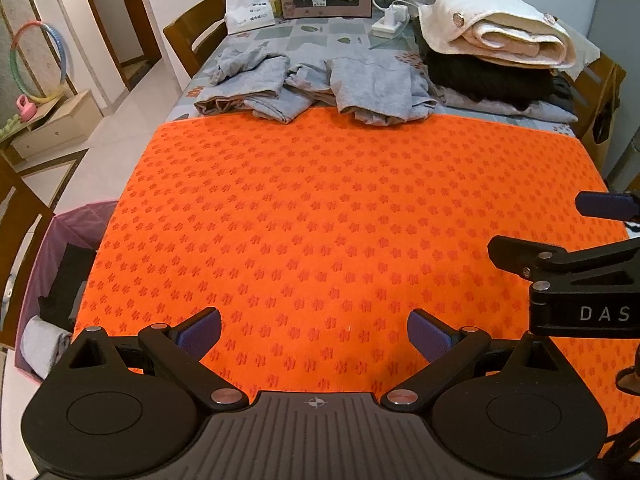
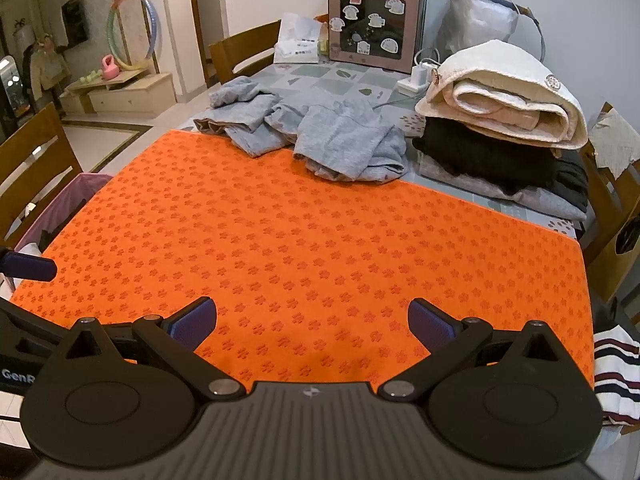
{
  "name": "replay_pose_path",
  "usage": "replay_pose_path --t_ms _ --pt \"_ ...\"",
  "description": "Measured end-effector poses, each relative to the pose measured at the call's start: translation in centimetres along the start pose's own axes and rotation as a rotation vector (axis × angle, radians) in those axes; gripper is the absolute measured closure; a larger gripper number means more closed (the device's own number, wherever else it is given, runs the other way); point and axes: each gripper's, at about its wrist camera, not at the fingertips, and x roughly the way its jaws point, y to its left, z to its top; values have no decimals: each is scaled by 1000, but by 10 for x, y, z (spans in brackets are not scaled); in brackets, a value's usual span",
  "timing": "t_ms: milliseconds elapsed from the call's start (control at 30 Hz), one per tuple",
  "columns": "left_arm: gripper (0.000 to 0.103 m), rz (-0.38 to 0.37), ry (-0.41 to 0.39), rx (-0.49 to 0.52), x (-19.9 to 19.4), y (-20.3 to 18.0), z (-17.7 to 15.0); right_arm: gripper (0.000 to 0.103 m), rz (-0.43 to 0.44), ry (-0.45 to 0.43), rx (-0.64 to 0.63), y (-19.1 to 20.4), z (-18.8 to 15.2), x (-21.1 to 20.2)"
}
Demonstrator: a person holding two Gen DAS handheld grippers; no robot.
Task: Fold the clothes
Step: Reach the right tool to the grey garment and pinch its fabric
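Note:
A crumpled grey garment point(image 1: 316, 84) point(image 2: 316, 136) lies at the far edge of the orange patterned mat point(image 1: 320, 220) point(image 2: 312, 240), partly over the mat's border. My left gripper point(image 1: 314, 332) hovers open over the mat's near edge, nothing between its fingers. My right gripper point(image 2: 312, 322) is also open and empty above the near edge. In the left wrist view the right gripper point(image 1: 568, 236) shows at the right margin. One blue finger pad point(image 2: 28, 266) of the left gripper shows at the left margin of the right wrist view.
A stack of folded clothes point(image 1: 500, 52) point(image 2: 504, 136) with a cream blanket on top sits at the far right. A purple basket point(image 1: 52, 280) with clothes stands left of the table. Wooden chairs point(image 1: 196, 36) point(image 2: 36, 172) surround it. A stickered box point(image 2: 372, 20) and a power strip point(image 1: 390, 24) stand at the back.

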Motion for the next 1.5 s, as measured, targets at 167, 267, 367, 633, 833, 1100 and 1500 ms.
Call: replay_pose_path --t_ms 167,267,367,633,833,1100,1500 --pt "4 -13 -19 -17 12 6 9 1 -17 4 -3 -10 13 23" --pt "4 -8 -29 -14 20 7 15 1 -19 -3 -9 -17 28 42" --pt "4 -4 -25 -9 30 8 20 2 -14 -11 -22 -24 47 66" --pt "4 -17 7 -23 58 20 29 18 -34 -10 -144 -24 92 141" --pt "3 -40 33 -38 71 25 31 31 -97 -40 -289 -12 118 194" --pt "3 -19 45 -38 79 34 30 99 -85 -59 -379 -6 126 210" --pt "4 25 5 -13 71 34 28 102 -86 -98 -326 -51 92 123"
